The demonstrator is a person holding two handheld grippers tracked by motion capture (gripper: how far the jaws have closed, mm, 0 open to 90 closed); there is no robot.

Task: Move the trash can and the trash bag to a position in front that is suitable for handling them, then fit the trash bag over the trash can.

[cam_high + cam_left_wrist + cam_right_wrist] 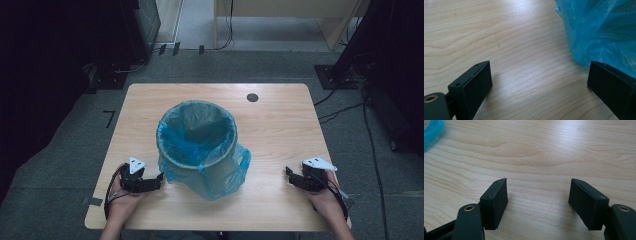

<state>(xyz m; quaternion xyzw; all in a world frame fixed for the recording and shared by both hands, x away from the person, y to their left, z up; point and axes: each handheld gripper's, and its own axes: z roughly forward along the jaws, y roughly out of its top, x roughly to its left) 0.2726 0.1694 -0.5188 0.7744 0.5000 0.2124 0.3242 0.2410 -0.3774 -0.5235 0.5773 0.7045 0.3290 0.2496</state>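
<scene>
Bin [197, 145] with blue liner [220, 175], wooden table [280, 125], grey carpet [60, 150]

A light wooden table [280, 130] with rounded corners and a dark round grommet [252, 97] near its far edge is set on grey carpet [60, 165]. Black cables [345, 111] are trailed over the floor at the right, and pale wooden furniture [295, 12] is seen beyond; both sides are left in deep shadow.
</scene>
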